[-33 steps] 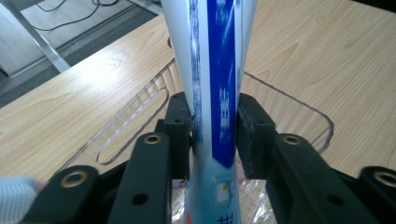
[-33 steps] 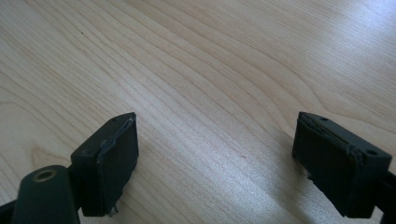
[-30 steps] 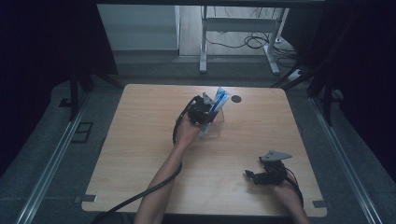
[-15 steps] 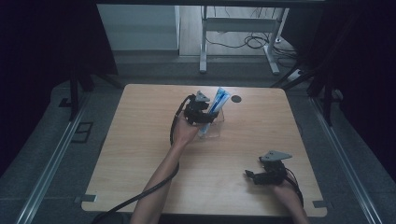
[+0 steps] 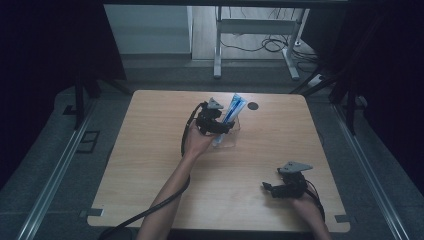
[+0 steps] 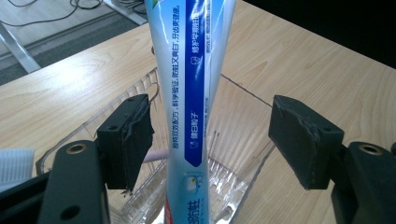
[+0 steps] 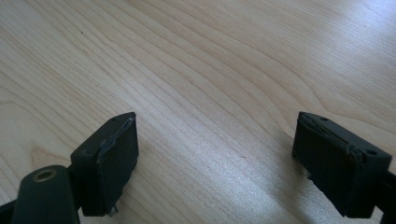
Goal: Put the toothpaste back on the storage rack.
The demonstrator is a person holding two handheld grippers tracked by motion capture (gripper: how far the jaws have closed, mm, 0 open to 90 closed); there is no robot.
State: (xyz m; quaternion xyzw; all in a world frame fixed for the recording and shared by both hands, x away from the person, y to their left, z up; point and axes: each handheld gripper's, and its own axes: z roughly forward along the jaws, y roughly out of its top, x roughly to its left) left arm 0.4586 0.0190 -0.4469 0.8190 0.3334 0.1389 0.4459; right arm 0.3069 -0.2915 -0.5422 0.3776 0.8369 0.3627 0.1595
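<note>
I have the blue-and-white toothpaste tube (image 6: pixel 191 93) standing upright in the clear plastic cup (image 6: pixel 233 163), centre frame — my left gripper (image 6: pixel 210 144) has just been opening around it, pads clear; right gripper (image 7: pixel 215 158) spread, lower right — farther

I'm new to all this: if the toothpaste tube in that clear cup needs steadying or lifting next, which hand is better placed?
Probably the left. The left gripper has just opened, jaws either side of the toothpaste tube in the clear cup. The right gripper rests far off.
</note>
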